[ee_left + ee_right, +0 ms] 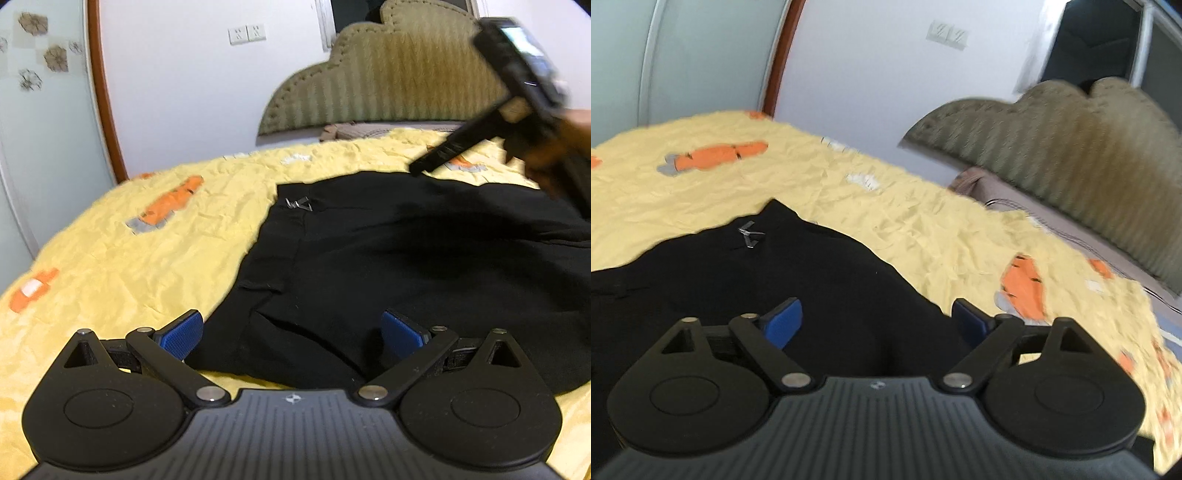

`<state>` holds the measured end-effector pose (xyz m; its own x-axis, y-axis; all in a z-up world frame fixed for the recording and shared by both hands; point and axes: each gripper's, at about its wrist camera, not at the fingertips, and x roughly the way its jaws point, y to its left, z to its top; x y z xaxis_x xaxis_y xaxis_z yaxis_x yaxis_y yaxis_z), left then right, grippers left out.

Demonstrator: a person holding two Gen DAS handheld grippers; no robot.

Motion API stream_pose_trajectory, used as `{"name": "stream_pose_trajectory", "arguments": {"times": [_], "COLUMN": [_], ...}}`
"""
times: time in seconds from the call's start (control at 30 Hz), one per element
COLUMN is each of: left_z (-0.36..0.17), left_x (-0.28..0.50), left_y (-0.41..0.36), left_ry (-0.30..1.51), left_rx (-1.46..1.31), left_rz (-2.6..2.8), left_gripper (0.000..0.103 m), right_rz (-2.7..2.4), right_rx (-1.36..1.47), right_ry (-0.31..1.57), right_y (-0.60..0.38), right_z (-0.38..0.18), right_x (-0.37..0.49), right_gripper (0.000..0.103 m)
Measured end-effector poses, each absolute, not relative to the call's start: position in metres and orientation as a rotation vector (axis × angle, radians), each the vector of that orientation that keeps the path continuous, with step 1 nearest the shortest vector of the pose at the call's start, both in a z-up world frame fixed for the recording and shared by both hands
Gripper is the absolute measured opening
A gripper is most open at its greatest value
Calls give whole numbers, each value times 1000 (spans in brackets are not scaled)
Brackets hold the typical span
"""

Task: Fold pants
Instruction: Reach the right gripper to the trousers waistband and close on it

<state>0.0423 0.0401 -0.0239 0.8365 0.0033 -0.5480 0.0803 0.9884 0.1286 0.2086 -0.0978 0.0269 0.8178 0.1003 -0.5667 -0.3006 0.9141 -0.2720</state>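
Black pants (406,258) lie folded in a flat stack on a yellow bedspread (129,258), with a small silver logo (298,204) near the far left corner. My left gripper (291,336) is open and empty, its blue pads wide apart just above the near edge of the pants. My right gripper (877,319) is open and empty over the right part of the pants (775,288). In the left wrist view the right gripper's body (517,85) shows blurred at the upper right, held by a hand.
The bedspread has orange and grey patches (170,206). An olive padded headboard (388,81) stands at the back, with a brownish pillow (1015,192) below it. A white wall with sockets (246,34) and a wardrobe door (40,110) stand at the left.
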Motion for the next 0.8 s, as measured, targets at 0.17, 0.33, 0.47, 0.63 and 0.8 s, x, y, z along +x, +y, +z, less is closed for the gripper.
{"name": "stream_pose_trajectory", "arguments": {"times": [0.17,0.33,0.47,0.63,0.8], "left_z": [-11,16,29,19,1], "left_x": [59,122,200,278,312], "left_y": [52,89,106,95,80], "left_ry": [673,718,730,757,767], "left_rx": [138,63,-36,-7,13], "left_rz": [-120,-221,-281,-273,-177], "left_gripper": [103,103,103,103,103], "right_rz": [314,396,483,556,593], "right_rx": [-316,-248,-158,-108,-134], "right_ry": [679,780,833,918,943], "right_y": [-112,-134,-161,-178,-176], "right_z": [10,1,-3,-20,-30], "right_x": [283,326,347,370,376], "right_gripper": [65,65,66,69,56]}}
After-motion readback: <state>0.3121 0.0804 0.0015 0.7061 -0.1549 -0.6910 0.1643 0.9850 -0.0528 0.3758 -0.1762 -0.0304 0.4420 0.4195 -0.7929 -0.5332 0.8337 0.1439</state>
